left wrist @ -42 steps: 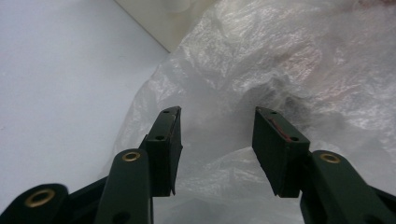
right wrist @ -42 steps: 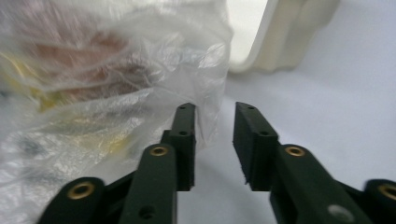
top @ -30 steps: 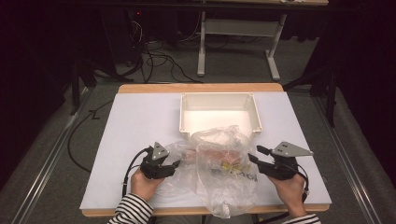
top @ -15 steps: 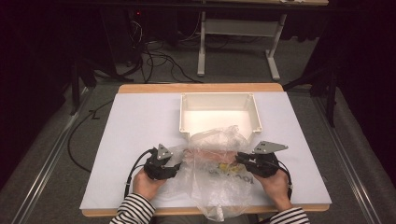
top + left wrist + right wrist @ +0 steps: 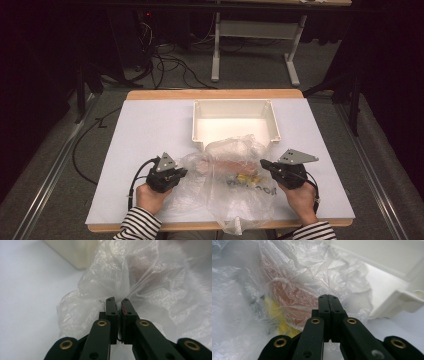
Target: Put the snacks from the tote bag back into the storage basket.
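A crumpled clear plastic bag (image 5: 235,182) lies on the white table near the front, with pinkish and yellow things inside it. My left gripper (image 5: 182,172) is at the bag's left edge. Its jaws have just been closing, and in the left gripper view they (image 5: 117,301) pinch a fold of the film (image 5: 140,282). My right gripper (image 5: 262,164) is at the bag's right edge. Its jaws have just been closing too, and they (image 5: 329,297) stand pressed together against the film (image 5: 294,277).
A white open bin (image 5: 234,102) stands just behind the bag, its front wall touching it; it also appears as the bin (image 5: 72,252) and the bin (image 5: 392,267). The table's wooden front edge (image 5: 190,227) is close to both hands. Cables trail off the table's left side.
The right gripper moved left to the bag's right edge and its jaws closed. The left gripper's jaws closed on the bag's left edge and it rose slightly.
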The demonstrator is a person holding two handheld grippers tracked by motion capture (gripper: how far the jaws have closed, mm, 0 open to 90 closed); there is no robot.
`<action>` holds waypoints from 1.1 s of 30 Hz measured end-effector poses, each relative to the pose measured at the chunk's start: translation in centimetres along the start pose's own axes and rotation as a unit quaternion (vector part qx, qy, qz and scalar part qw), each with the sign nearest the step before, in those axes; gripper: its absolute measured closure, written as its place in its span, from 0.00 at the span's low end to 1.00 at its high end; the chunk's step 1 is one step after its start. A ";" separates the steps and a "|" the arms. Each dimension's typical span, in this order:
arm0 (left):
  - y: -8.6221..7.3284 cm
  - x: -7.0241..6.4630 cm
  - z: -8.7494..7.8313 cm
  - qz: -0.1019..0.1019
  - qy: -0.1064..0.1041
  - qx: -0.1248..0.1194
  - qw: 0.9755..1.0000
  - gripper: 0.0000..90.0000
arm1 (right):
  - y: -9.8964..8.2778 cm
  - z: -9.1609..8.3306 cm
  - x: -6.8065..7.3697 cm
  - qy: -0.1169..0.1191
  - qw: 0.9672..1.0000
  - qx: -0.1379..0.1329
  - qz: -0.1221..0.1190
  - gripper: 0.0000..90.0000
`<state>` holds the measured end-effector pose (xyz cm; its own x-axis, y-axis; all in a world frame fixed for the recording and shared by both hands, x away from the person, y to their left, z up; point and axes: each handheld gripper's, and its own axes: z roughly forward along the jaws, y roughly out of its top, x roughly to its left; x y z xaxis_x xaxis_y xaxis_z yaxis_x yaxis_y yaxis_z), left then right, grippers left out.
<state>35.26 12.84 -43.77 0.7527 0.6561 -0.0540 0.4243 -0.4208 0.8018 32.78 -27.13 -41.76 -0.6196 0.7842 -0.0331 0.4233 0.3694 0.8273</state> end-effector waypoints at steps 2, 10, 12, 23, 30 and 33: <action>0.7 0.3 -1.1 -0.001 -0.002 -0.015 1.000 0.97 | 0.2 -0.3 -0.9 -0.012 1.000 -0.003 0.015 1.00; 1.7 2.3 -0.6 -0.046 -0.006 -0.026 0.999 0.97 | -1.4 1.3 -2.8 -0.045 0.997 0.034 0.050 1.00; 1.5 2.7 0.2 -0.060 -0.003 -0.012 0.998 0.97 | -2.1 1.9 -3.1 -0.048 0.996 0.054 0.055 1.00; 0.7 1.9 4.8 -0.070 0.010 0.097 0.993 0.95 | -3.9 4.0 -3.5 -0.050 0.990 0.113 0.061 0.97; 1.0 1.8 2.2 -0.064 0.033 0.042 0.997 0.78 | -3.0 1.9 -3.1 -0.041 0.993 0.060 0.090 0.75; 1.3 1.6 1.1 -0.061 0.032 0.019 0.997 0.66 | -2.1 1.0 -2.6 -0.032 0.995 0.034 0.089 0.68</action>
<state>37.57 12.64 -43.45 0.6612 0.7419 -0.1115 0.5310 -0.3578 0.7681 34.16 -29.48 -43.99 -0.4891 0.8692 0.0733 0.5673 0.2531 0.7837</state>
